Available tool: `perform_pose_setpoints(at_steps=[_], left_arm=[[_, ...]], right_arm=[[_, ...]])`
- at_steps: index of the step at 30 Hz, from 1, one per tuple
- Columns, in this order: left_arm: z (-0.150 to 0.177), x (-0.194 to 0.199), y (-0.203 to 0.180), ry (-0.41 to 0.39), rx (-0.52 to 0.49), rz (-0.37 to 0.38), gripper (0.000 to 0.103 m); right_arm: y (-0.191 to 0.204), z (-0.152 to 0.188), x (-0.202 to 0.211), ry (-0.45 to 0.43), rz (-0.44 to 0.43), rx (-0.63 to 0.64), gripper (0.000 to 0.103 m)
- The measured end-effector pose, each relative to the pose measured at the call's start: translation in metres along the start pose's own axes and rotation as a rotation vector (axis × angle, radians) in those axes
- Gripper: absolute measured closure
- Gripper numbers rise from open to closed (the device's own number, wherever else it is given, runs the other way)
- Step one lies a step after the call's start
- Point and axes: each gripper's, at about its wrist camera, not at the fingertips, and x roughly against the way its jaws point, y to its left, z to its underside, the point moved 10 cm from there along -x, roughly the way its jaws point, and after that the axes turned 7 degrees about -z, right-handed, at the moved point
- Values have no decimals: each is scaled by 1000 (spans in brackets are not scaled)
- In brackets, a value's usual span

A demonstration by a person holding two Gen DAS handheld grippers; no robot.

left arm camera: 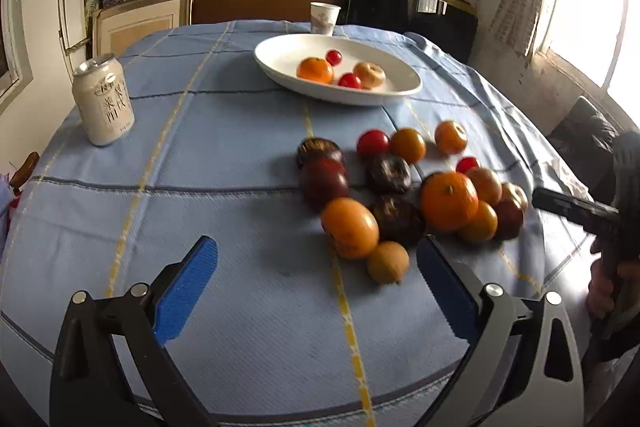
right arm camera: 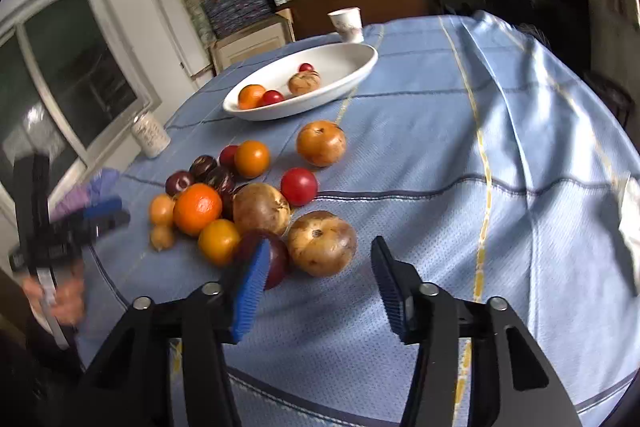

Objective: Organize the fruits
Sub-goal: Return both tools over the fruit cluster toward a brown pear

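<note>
The left gripper (left arm camera: 316,269) hangs over the blue checked tablecloth (left arm camera: 224,163) with its blue-padded fingers (left arm camera: 186,293) spread wide and nothing between them. Just ahead of it, toward its right finger, lies the heap of loose fruit: a small tan fruit (left arm camera: 388,263) sits nearest, close inside the right fingertip but apart from it, with an orange persimmon (left arm camera: 350,227) touching it from behind. Farther ahead in the heap are dark plums (left arm camera: 324,183), a large mandarin (left arm camera: 449,201) and a red tomato (left arm camera: 373,143). Well ahead, beyond the heap, stands the white oval dish (left arm camera: 280,55), which holds a mandarin, two small red tomatoes and a pale brown fruit. A drink can (left arm camera: 105,99) stands far off to the left, and a paper cup (left arm camera: 324,18) just behind the dish.

The right gripper (right arm camera: 320,259) is likewise spread apart and empty. A speckled brown fruit (right arm camera: 322,242) lies just ahead, between the lines of its two fingers, though whether it is touched cannot be told. A dark red plum (right arm camera: 276,255) lies partly hidden behind the left fingertip. The rest of the heap stretches ahead and to the left, and the dish (right arm camera: 352,65) sits well ahead.
</note>
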Motion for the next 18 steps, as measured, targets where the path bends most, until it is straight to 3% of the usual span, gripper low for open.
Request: perform_pose_setpoints(at_steps=[18], left_arm=[[5, -7, -3, 20, 2, 26, 5]], right_arm=[[0, 4, -25, 86, 42, 1, 55]])
